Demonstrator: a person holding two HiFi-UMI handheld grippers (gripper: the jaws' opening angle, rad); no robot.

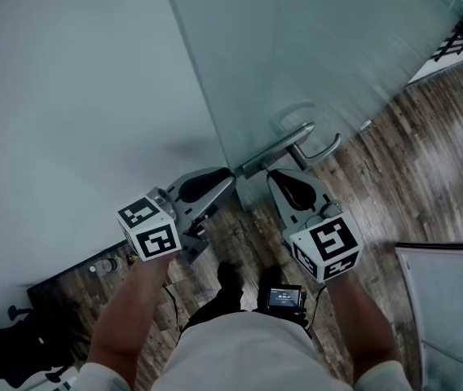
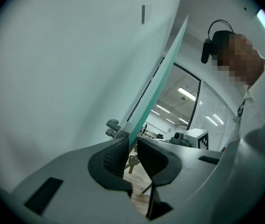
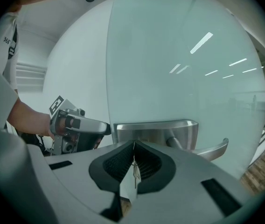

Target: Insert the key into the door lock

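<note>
right gripper [image 3: 133, 146]: shut on key [image 3: 134, 171]
left gripper [image 2: 132, 140]: clamps glass door [image 2: 170, 64] edge
key: light, stiff, slick thin metal; probably pivots, grip bow flat

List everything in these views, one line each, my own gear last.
door: 1, pale green frosted glass, ahead
lock plate: 1, silver, at the door's edge
handle: 1 lever, silver, right of the lock plate
key: at least 1, silver, pinched in the right gripper
floor: brown wood, below the door
wall: white, left of the door
chair: 1, black, on the floor at lower left
screen device: 1, black, at the waist
left gripper: grey, marker cube, jaws on the door's edge
right gripper: grey, marker cube, jaws together on the key
arms: 2, behind the grippers
</note>
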